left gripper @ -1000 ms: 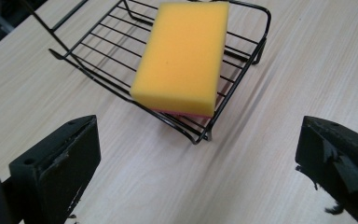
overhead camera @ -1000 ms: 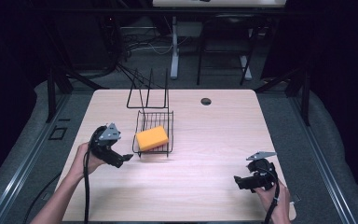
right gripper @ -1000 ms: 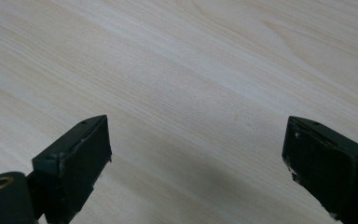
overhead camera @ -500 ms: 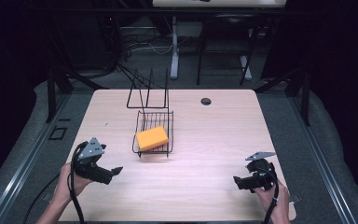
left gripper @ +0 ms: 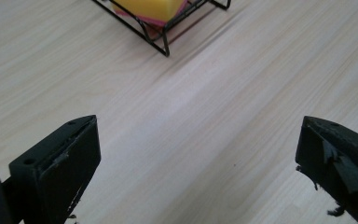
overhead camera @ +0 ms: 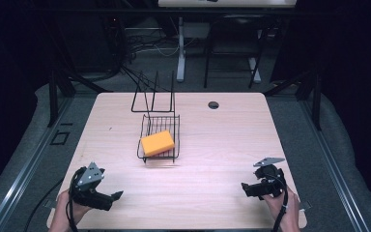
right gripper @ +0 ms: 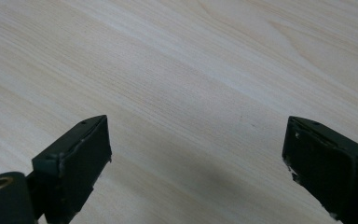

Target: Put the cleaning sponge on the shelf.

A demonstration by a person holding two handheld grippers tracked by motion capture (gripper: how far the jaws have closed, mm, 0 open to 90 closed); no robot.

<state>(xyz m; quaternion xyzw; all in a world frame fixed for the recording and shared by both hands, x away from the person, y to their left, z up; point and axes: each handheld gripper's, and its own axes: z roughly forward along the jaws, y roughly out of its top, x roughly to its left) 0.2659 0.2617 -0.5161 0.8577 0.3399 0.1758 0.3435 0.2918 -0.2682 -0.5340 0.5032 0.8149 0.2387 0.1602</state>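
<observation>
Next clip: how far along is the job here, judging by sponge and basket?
Done, it seems: the orange sponge lies in the wire basket. In hand: nothing; the left hand-held gripper and right hand-held gripper are both open, apart from the basket near the table edge. Nothing visibly left.

1. The tabletop [overhead camera: 212, 145] is pale wood with rounded corners; its grain runs slantwise in both gripper views.
2. A small round dark hole [overhead camera: 213, 105] sits in the tabletop near its far edge, at about one o'clock from the middle.
3. An upright black wire rack [overhead camera: 153, 94] stands at the far edge, at about eleven o'clock from the middle.
4. Beyond the tabletop at twelve o'clock, a white desk leg [overhead camera: 180, 53] rises from the grey floor [overhead camera: 232, 79], with loose cables [overhead camera: 142, 46] at its nine o'clock.
5. Dark metal frame legs [overhead camera: 58, 92] stand beside the tabletop at ten o'clock.
</observation>
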